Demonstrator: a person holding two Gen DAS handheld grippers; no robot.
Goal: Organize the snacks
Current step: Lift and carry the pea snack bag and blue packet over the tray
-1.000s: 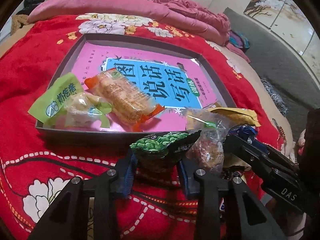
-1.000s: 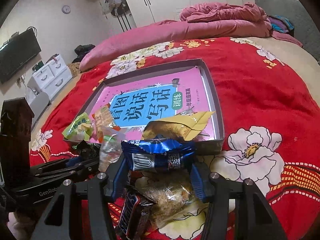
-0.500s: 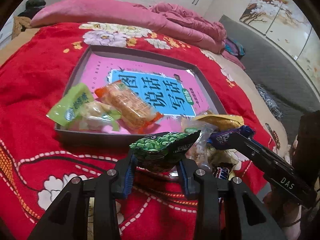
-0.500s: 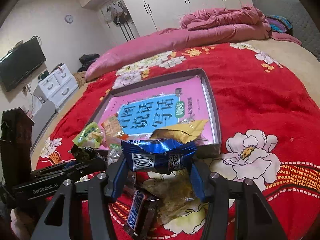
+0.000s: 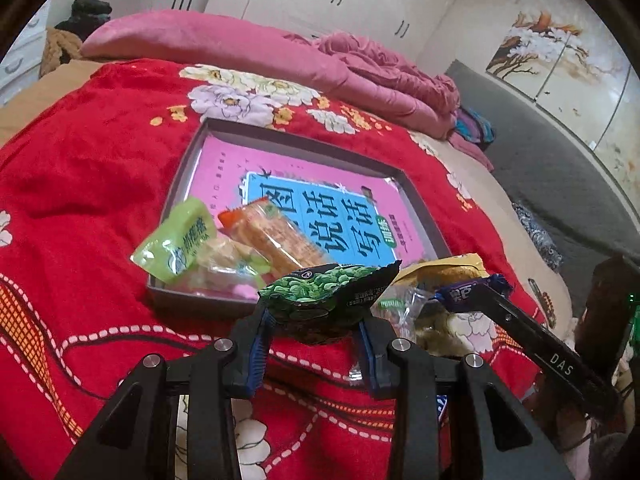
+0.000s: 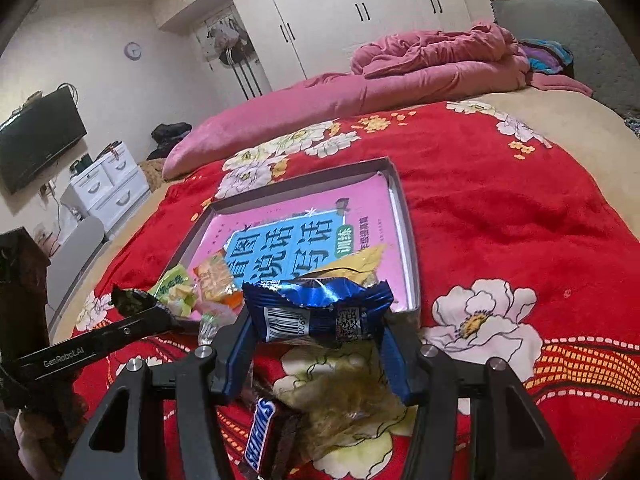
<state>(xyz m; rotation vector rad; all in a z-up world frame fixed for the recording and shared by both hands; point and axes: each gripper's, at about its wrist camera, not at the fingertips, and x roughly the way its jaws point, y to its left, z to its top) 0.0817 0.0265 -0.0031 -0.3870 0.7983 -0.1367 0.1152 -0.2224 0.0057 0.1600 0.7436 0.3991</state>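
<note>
The left gripper (image 5: 316, 322) is clamped on a green snack packet (image 5: 328, 296), which sits between its blue pads above the red flowered blanket (image 5: 80, 168), just in front of the near edge of a shallow grey tray (image 5: 192, 304). The right gripper (image 6: 316, 340) grips a blue wrapped snack (image 6: 316, 312) by its two ends, with the barcode facing the camera; it hangs near the tray's near right corner.

Inside the tray lies a pink and blue book (image 5: 320, 208). On the book's near left part rest a light green packet (image 5: 176, 240), a clear packet of pale sweets (image 5: 224, 260) and an orange wrapped biscuit (image 5: 276, 236), close together and partly overlapping. A yellow packet (image 6: 352, 264) lies over the tray's near right edge.

On the blanket below the right gripper lie a dark chocolate bar (image 6: 264, 436) and a clear bag with brownish filling (image 6: 352, 404), touching each other. A small clear wrapper with a green label (image 5: 396, 304) sits between the two grippers.

At the far side of the bed a pink quilt (image 5: 224, 44) lies bunched up.
</note>
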